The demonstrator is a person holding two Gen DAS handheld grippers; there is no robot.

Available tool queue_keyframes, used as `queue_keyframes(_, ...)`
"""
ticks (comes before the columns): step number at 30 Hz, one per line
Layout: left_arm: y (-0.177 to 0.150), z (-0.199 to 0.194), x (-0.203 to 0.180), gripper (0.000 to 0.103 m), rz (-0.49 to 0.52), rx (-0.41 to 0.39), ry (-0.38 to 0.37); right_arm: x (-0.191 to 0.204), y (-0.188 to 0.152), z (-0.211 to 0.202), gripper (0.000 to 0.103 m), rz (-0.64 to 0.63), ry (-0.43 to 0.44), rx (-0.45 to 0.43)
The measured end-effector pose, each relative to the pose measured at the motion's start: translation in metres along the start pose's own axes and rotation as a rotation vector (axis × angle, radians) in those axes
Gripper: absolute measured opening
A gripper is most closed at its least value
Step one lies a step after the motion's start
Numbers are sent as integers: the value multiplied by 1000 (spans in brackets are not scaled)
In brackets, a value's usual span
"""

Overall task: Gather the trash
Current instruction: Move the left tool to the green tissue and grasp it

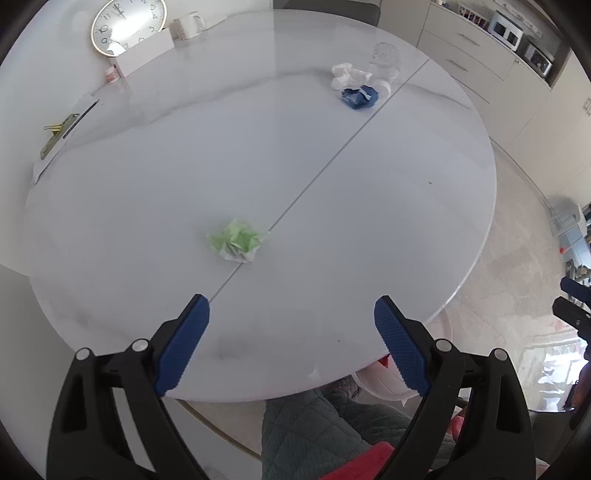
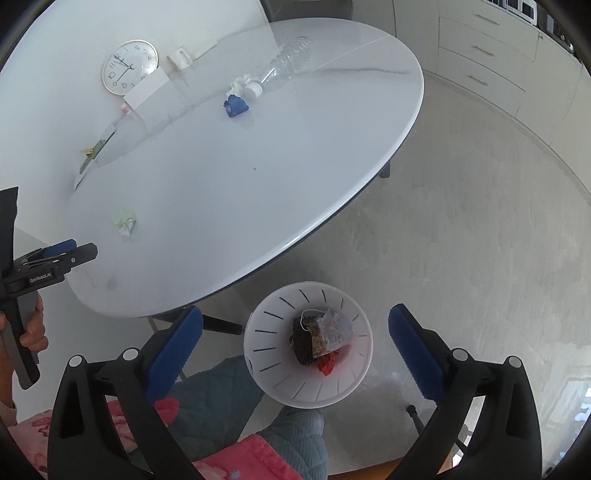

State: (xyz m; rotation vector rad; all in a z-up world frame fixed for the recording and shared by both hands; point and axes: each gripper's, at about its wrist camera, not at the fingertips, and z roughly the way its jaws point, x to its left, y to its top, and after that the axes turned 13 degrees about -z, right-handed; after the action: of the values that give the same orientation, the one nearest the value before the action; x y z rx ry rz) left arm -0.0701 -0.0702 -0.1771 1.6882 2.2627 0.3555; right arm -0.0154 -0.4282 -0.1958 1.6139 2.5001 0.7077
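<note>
A crumpled green and white paper wad (image 1: 235, 240) lies on the round white table (image 1: 369, 221), a little beyond my left gripper (image 1: 291, 314), which is open and empty above the table's near edge. Farther off lie a blue wad (image 1: 359, 96), a white crumpled tissue (image 1: 347, 75) and a clear plastic bottle (image 1: 386, 61) on its side. My right gripper (image 2: 295, 325) hangs open and empty over a white slotted bin (image 2: 273, 369) on the floor, which holds dark, clear and red wrappers (image 2: 319, 341). The right wrist view also shows the green wad (image 2: 125, 222) and the left gripper (image 2: 74, 249).
A wall clock (image 1: 127, 24), a white box (image 1: 146, 55), a mug (image 1: 188, 24) and papers with a clip (image 1: 61, 134) sit along the table's far left. A person's quilted trouser legs (image 2: 229, 402) are by the bin. Drawers (image 2: 487, 48) line the far wall.
</note>
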Motion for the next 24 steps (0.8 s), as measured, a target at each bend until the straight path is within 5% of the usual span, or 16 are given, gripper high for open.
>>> queue_keyframes(19,39,69,28,86,81,-10,25,60,98,54,100,-84,-3,16)
queue_keyframes(24,48,83,34,76,116,9,10,70,117,70,100,-83,-15,31)
